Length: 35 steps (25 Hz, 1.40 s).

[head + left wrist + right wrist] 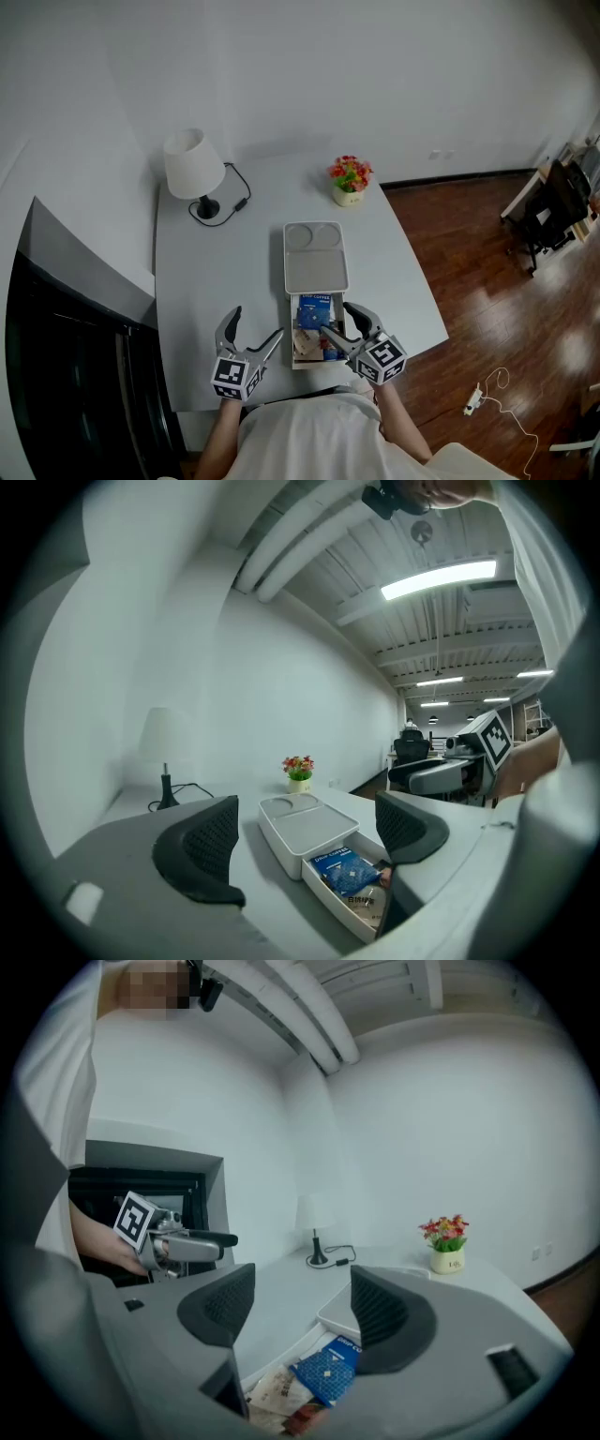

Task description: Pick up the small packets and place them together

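A pale grey table (pixel 187 281) stands beside a wood floor (pixel 487 262).

Head view: the white organiser box (pixel 316 258) has its drawer (pixel 293 361) pulled out toward 6 o'clock. The small packets lie inside, a blue packet (pixel 315 313) on top. Over them hovers the right claw (pixel 335 319), half spread and empty. The left claw (pixel 255 326) waits at the drawer's 9 o'clock.

Left gripper view: jaws wide, nothing between them.

Right gripper view: a pale packet (pixel 277 1393) lies at the blue one's 8 o'clock.

Best dip the right claw, pinch one packet's edge and keep clear of the drawer wall.
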Each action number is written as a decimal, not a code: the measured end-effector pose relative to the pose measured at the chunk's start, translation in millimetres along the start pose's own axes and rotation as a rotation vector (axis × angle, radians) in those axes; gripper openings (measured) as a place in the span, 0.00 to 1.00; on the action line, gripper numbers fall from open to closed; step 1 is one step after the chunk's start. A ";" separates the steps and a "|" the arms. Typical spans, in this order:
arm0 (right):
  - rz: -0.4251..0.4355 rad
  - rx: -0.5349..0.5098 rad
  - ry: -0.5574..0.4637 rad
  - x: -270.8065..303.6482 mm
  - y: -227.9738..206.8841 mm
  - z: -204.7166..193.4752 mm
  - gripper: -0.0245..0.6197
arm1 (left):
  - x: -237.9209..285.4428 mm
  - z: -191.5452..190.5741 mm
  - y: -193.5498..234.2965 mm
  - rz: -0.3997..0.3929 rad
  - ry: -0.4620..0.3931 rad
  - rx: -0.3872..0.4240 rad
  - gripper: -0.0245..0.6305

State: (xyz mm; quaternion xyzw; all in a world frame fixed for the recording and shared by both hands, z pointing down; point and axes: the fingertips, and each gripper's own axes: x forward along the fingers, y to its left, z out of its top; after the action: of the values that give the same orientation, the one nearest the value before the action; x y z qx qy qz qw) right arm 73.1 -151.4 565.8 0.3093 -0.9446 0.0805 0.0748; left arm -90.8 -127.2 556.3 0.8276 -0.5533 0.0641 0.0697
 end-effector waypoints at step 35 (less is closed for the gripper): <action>0.348 -0.562 0.974 99.0 -26.9 -200.2 0.50 | -15.2 -28.1 9.7 0.030 0.098 -0.064 0.71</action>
State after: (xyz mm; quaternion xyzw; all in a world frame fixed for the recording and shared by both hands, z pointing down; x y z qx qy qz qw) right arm 28.5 -189.7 782.9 0.0452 -0.8234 -0.0290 0.5649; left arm -106.4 -111.8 581.5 0.8124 -0.5633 0.0880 0.1222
